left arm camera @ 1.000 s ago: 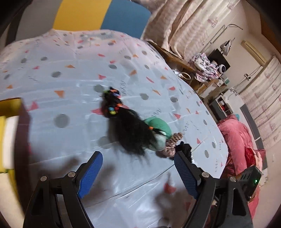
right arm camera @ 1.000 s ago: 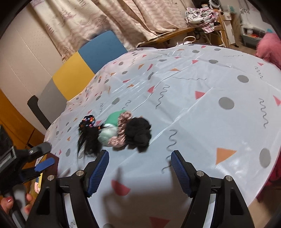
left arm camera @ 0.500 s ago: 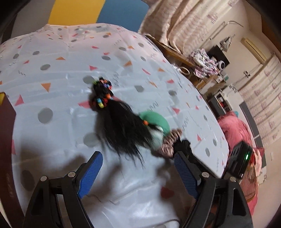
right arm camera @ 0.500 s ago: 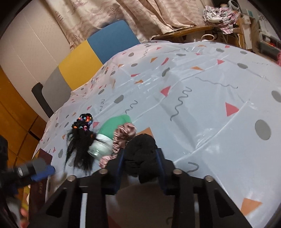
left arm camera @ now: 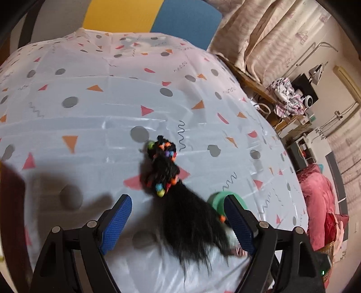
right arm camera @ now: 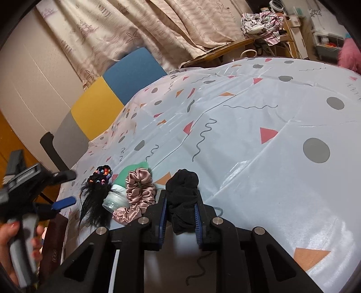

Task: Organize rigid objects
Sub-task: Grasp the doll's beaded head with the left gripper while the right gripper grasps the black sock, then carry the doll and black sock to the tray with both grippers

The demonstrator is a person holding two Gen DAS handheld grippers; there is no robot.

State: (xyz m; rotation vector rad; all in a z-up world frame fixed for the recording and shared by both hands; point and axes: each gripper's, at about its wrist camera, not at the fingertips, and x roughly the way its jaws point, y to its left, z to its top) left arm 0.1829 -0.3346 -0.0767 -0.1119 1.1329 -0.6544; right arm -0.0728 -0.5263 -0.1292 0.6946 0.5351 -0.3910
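A black hair piece with coloured beads (left arm camera: 171, 191) lies on the patterned tablecloth (left arm camera: 90, 117), its loose end between the fingers of my open left gripper (left arm camera: 178, 222). A green-lidded jar (left arm camera: 217, 199) lies just right of it, behind the right finger. In the right wrist view the hair piece (right arm camera: 97, 193), the jar (right arm camera: 119, 191) and a pink satin scrunchie (right arm camera: 138, 193) lie side by side. My right gripper (right arm camera: 180, 214) is shut on a black scrunchie (right arm camera: 183, 198) and holds it right of the pink one. The left gripper (right arm camera: 62, 201) shows at the left there.
A dark brown box (right arm camera: 53, 239) sits at the table's near left edge. A chair with grey, yellow and blue back panels (right arm camera: 117, 90) stands at the far side. A wooden desk with clothes (right arm camera: 259, 20) and a pink cushion (left arm camera: 320, 202) lie beyond the table.
My right gripper moved in and closed on the black scrunchie. My left gripper moved forward so the hair piece's loose end now lies between its open fingers.
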